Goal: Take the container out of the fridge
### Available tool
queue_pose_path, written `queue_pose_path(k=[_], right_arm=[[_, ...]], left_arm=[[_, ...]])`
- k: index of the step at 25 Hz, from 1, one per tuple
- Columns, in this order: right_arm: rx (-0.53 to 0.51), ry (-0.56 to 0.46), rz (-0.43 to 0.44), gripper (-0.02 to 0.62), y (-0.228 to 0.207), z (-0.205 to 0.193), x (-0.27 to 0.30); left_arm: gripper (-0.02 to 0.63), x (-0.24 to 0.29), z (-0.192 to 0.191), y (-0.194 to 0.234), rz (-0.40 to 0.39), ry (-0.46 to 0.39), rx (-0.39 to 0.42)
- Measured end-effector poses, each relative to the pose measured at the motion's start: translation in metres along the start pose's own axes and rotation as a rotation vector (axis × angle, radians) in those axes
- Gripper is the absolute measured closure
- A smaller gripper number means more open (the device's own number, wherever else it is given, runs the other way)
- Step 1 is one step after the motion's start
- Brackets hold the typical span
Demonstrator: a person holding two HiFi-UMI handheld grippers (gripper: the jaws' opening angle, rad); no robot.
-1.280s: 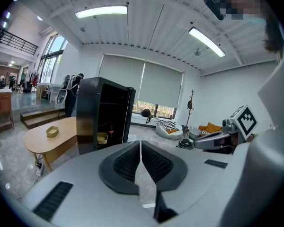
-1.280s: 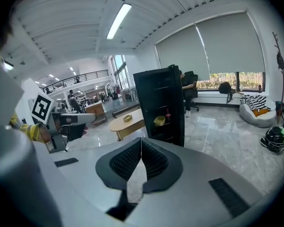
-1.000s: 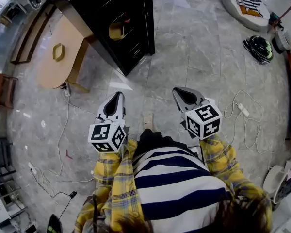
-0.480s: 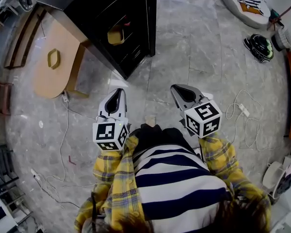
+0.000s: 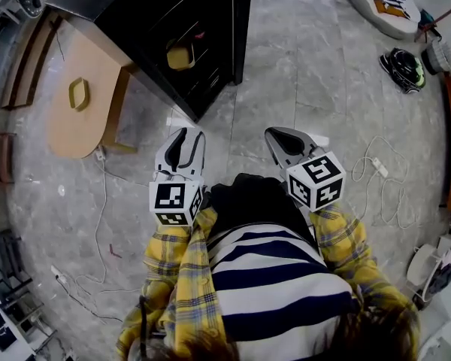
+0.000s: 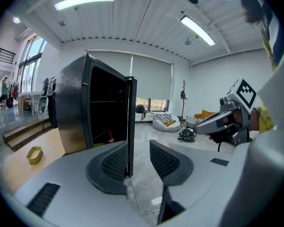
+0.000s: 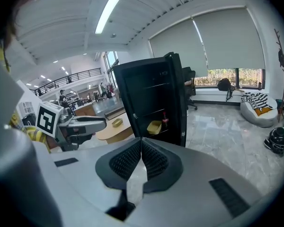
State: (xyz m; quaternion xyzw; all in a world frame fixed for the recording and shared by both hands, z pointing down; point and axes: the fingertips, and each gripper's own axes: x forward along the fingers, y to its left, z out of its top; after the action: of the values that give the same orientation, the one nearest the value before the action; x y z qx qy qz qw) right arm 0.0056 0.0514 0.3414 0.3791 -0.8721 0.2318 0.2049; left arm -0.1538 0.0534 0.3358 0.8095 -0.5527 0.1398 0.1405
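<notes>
The black fridge (image 5: 182, 28) stands open ahead of me. A yellow container (image 5: 180, 56) sits on a shelf inside it, and in the right gripper view this container (image 7: 155, 126) rests beside a red bottle (image 7: 164, 119). My left gripper (image 5: 186, 135) hangs above the floor short of the fridge. Its jaws are opening, with nothing between them (image 6: 138, 157). My right gripper (image 5: 279, 136) is level with it to the right, shut and empty (image 7: 141, 144). Both are well short of the container.
A rounded wooden table (image 5: 75, 119) stands left of the fridge with a second yellow container (image 5: 78, 94) on it. Cables (image 5: 98, 224) and a power strip (image 5: 379, 168) lie on the marble floor. A helmet (image 5: 404, 69) and a beanbag (image 5: 383, 2) sit far right.
The left gripper's jaws have parted from shut to wide apart. The fridge and table have shifted slightly in the head view. The right gripper stays shut.
</notes>
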Motion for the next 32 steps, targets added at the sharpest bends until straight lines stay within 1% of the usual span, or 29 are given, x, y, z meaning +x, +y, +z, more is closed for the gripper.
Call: queue_pose_path(k=[5,9,14,21,27,32], right_arm=[[0.008,0.026,0.013,0.566,-0.008,-0.002,0.014],[0.014,0.047,0.040,0.566,-0.022,-0.002,0.026],[0.002,0.080,0.100,0.566,-0.043,0.002,0.047],[-0.017,0.136,0.160,0.566,-0.080,0.009,0.083],[-0.018,0.170,0.189,0.566,-0.106,0.011,0.112],[-0.016,0.192,0.227,0.566,-0.116,0.006,0.136]], left_arm=[[0.473,0.020,-0.008,0.002,-0.008,0.045,0.027],[0.474,0.039,-0.007,0.005,0.017,0.064,0.043],[0.474,0.073,-0.007,0.014,0.075,0.101,0.100],[0.474,0.125,-0.017,0.025,0.107,0.183,0.181],[0.473,0.159,-0.030,0.041,0.136,0.251,0.246],[0.473,0.180,-0.049,0.054,0.151,0.318,0.247]])
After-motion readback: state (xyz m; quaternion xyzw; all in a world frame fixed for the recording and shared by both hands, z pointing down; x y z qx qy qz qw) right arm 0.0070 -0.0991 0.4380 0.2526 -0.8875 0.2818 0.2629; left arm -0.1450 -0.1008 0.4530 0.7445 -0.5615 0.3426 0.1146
